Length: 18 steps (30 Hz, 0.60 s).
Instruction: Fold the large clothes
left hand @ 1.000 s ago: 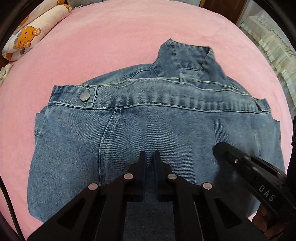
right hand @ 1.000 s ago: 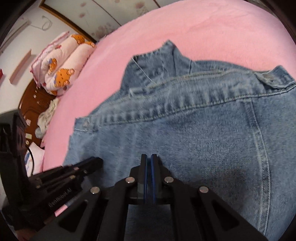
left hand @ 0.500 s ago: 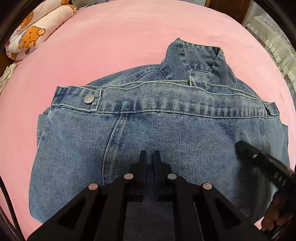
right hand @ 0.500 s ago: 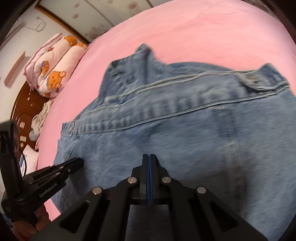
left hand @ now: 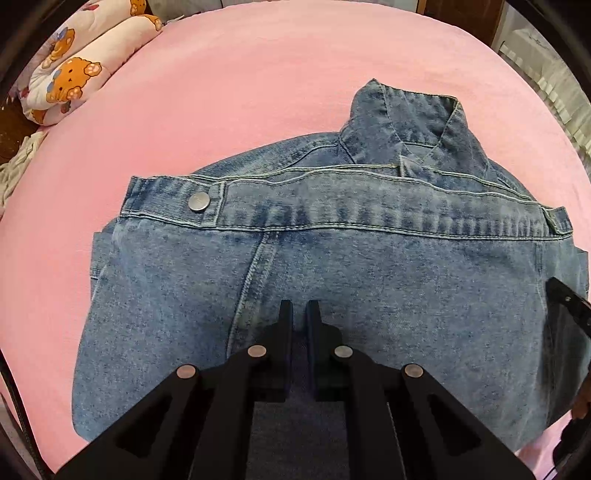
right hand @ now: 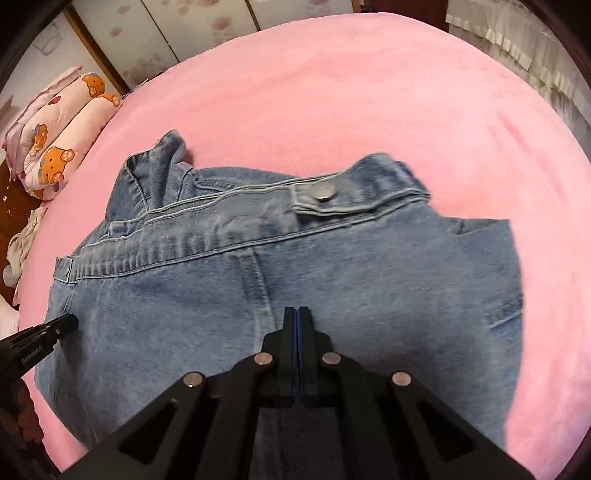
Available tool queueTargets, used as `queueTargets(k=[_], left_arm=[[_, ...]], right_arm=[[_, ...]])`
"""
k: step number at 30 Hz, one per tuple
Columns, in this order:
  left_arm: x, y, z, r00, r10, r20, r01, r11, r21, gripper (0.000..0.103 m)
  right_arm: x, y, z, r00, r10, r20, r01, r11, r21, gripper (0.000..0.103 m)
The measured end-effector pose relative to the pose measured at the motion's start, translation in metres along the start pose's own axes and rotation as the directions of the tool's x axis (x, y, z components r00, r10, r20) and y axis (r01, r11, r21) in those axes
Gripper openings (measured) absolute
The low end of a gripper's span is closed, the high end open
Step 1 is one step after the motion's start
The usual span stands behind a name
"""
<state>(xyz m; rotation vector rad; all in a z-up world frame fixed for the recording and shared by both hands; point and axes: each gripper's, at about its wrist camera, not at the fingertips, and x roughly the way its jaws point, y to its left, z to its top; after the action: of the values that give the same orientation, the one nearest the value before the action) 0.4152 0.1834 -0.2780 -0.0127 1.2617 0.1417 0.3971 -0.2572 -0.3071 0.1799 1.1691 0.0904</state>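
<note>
A blue denim jacket [left hand: 332, 280] lies folded on the pink bed [left hand: 258, 92], hem band with a metal button [left hand: 198, 201] folded up toward the collar [left hand: 413, 122]. It also shows in the right wrist view [right hand: 258, 288]. My left gripper [left hand: 299, 310] hovers over the jacket's near part, jaws nearly together with a thin gap, holding nothing. My right gripper [right hand: 297, 314] is shut and empty over the jacket's middle seam. The right gripper's tip shows at the left wrist view's right edge [left hand: 565, 306]; the left gripper's tip shows at the right wrist view's left edge [right hand: 55, 326].
Rolled bear-print bedding [left hand: 74, 74] lies at the bed's far left, also in the right wrist view [right hand: 55, 147]. A pale cloth [right hand: 22, 247] lies beside the bed. Wardrobe doors [right hand: 184, 22] and a curtain [right hand: 517, 44] stand beyond.
Both grippers have drawn apart and back over the jacket. The right gripper swung right, so the right button tab now shows. The jacket has not moved.
</note>
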Motion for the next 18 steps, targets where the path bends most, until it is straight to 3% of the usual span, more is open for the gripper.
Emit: queueTargets(k=[2, 7, 10, 12, 18], left_arm=[[0.001, 0.004, 0.001, 1.000, 0.014, 0.003, -0.014, 1.000, 0.001, 0.005], [0.003, 0.021, 0.004, 1.000, 0.021, 0.004, -0.021, 0.999, -0.030, 0.005], [0.005, 0.033, 0.005, 1.000, 0.027, 0.007, -0.027, 0.998, -0.055, 0.005], [0.005, 0.041, 0.005, 0.997, 0.074, 0.012, -0.073, 0.996, -0.052, 0.005], [0.011, 0.086, 0.007, 0.994, 0.105, 0.008, -0.104, 0.989, -0.101, 0.005]], right_arm=[[-0.002, -0.005, -0.001, 0.998, -0.062, 0.002, 0.062, 0.998, -0.014, 0.000], [-0.009, -0.026, -0.002, 0.995, -0.095, 0.009, 0.095, 0.995, 0.029, 0.000], [-0.011, -0.030, -0.002, 0.985, -0.171, 0.013, 0.170, 0.985, 0.023, 0.000], [-0.012, -0.032, -0.002, 0.985, -0.174, 0.013, 0.173, 0.984, 0.040, 0.000], [-0.016, -0.031, -0.003, 0.972, -0.233, 0.012, 0.233, 0.972, 0.028, 0.000]])
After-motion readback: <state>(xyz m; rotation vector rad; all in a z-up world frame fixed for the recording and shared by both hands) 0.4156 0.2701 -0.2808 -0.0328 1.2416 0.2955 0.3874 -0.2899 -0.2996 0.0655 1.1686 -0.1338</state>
